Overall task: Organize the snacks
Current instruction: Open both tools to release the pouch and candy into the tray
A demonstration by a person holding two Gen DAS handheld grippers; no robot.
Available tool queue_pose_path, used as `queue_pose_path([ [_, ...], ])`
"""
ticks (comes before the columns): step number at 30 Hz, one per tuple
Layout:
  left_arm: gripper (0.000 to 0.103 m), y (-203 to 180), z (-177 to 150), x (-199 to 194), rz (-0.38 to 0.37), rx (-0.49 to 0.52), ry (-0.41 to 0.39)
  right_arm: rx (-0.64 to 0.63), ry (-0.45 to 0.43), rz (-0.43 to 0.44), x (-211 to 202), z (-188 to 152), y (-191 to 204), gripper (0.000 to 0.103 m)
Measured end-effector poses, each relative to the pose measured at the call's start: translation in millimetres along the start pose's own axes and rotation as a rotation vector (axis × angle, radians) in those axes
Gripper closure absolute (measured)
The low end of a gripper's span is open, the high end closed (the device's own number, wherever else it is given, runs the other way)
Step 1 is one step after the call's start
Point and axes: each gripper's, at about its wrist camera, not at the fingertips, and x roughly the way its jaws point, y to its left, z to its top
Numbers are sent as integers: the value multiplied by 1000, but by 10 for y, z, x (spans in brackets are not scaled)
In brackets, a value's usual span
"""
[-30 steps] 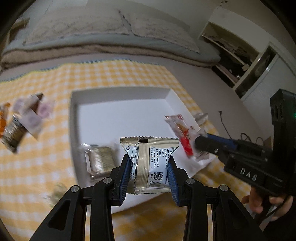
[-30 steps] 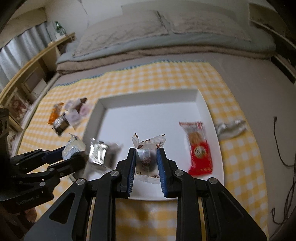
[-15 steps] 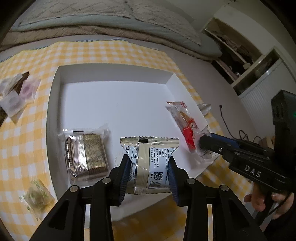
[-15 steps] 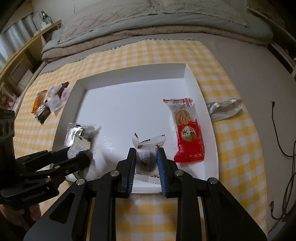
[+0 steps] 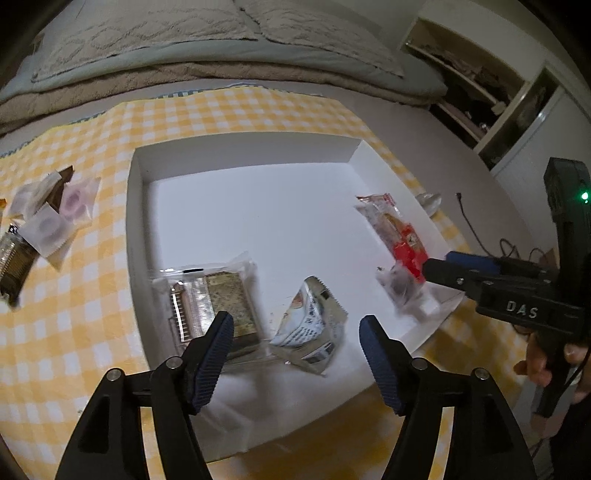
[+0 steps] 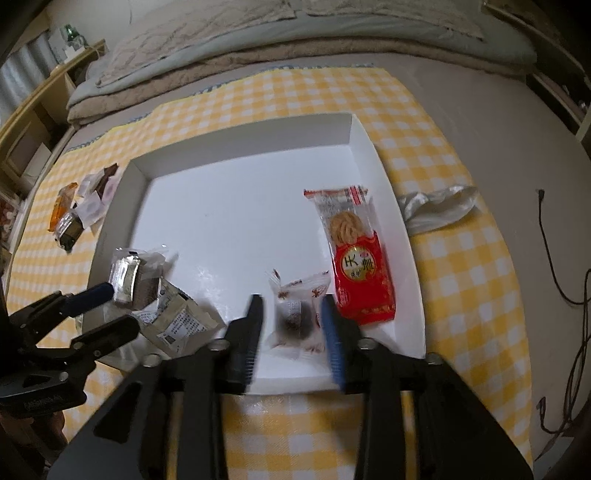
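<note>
A white tray lies on a yellow checked cloth. My left gripper is open; a beige packet lies tilted in the tray between its fingers, beside a clear-wrapped bar. My right gripper is open around a small clear packet with a dark sweet on the tray, touching neither finger visibly. A red biscuit packet lies to its right. The beige packet and the bar show at the left.
Several loose snacks lie on the cloth left of the tray, also in the right wrist view. A crumpled silver wrapper lies right of the tray. Bedding runs along the back. Cables trail on the floor at right.
Both grippers opened. The beige packet dropped from the left gripper into the tray and tilted. The dark sweet packet left the right gripper's grip and rests on the tray.
</note>
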Motion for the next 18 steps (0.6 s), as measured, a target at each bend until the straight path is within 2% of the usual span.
queue_pose_path([
  [2, 34, 5, -103, -78, 11, 10, -2, -3, -6, -13, -25, -16, 1, 43],
  [10, 32, 60, -212, -260, 33, 4, -12, 10, -8, -17, -109, -105, -44, 19],
  [13, 24, 52, -234, -311, 34, 6, -11, 21, -17, -12, -148, -134, -69, 0],
  [16, 9, 46, -256, -361, 41, 20, -13, 36, -31, 2, -202, -161, -98, 0],
  [18, 4, 49, -261, -397, 43, 25, -15, 40, -34, 4, -227, -173, -98, 0],
])
